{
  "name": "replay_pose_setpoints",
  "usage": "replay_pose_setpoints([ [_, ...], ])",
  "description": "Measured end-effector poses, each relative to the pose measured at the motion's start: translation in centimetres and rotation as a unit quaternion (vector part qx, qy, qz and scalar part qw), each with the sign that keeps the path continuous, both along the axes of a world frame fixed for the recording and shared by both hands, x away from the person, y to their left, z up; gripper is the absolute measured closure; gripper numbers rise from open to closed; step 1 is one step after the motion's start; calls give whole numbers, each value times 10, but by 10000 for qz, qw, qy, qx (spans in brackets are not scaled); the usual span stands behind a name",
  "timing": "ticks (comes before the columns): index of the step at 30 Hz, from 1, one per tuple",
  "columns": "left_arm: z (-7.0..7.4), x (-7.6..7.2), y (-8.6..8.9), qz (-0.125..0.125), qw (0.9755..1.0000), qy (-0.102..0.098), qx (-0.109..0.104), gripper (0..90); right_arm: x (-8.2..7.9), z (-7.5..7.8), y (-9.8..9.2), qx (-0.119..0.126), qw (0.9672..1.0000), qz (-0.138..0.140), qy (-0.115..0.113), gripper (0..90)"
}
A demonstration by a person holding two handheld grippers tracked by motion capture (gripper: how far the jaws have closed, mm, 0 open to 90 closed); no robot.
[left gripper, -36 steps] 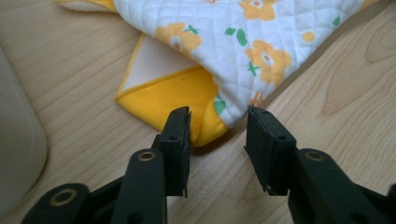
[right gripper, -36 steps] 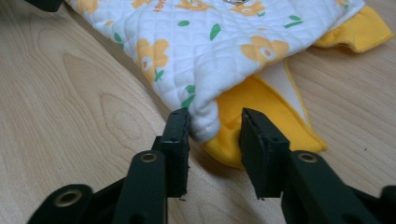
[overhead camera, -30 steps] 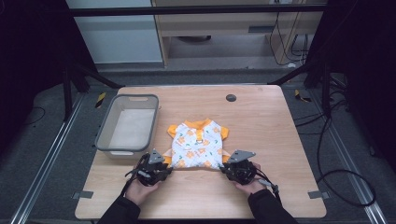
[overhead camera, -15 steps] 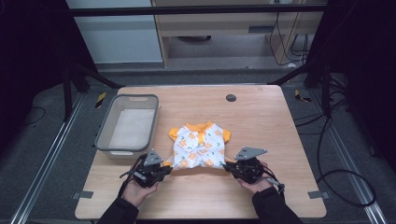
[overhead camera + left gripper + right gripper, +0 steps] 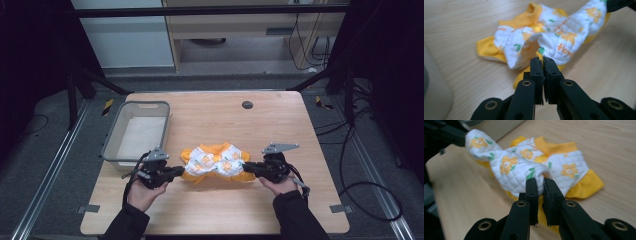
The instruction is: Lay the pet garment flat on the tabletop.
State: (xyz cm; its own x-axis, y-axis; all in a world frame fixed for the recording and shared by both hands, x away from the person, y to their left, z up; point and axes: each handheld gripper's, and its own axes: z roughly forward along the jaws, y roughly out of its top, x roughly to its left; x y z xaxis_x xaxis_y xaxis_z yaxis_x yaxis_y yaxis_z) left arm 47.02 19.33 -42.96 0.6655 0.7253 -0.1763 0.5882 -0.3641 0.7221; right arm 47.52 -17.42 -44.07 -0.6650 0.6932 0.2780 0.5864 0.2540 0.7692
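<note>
High view shows a small quilted garment [image 5: 216, 163], white with orange flowers and yellow trim, stretched between the two grippers near the front edge of the worktop [image 5: 280, 120], roughly midway between its left and right edges. The left gripper [image 5: 176, 172] has its fingers pinched together on the garment's left end, and the right gripper [image 5: 248, 167] has its fingers closed on the right end; in the left gripper view the black fingers [image 5: 536, 72] meet on a fold of white and yellow cloth with almost no gap, and in the right gripper view the fingers [image 5: 532, 192] clamp a bunched corner of the quilted fabric in the same way. The middle of the garment sags and twists between the two holds, with part of the yellow hem apparently lying on the wood. A grey plastic bin [image 5: 137, 132] stands near the left edge of the worktop, apart from the cloth. The garment looks light, soft and limp: it will likely drape and fold under its own weight, will not hold any shape, and cannot break. The quilted surface should give the fingers decent friction, yet a thin pinch could slip if pulled hard. The best holds are probably the thicker seams and hems at opposite corners, so the cloth can be spread flat or folded evenly.
</note>
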Motion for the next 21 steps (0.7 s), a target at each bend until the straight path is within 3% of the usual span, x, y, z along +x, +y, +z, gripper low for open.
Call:
replay_pose_setpoints([
  [4, -24, 25, 1, 374, 9991, 211, -55, 853, 28, -22, 8, -203, 9987, -464, 44, 802],
  [6, -34, 30, -1, 454, 9985, 239, 173, 857, 34, -32, 13, -354, 9974, -621, -60, 780],
  [9, -45, 34, -3, 517, 9976, 275, 379, 847, 37, -46, 21, -804, 9936, -752, -268, 777],
  [13, -41, 31, -3, 510, 9982, 96, 292, 801, 36, -48, 19, -721, 9943, -744, -247, 761],
  [21, -20, 17, 13, 793, 9960, -408, 107, 613, 23, -24, 9, -532, 9939, -690, -675, 633],
])
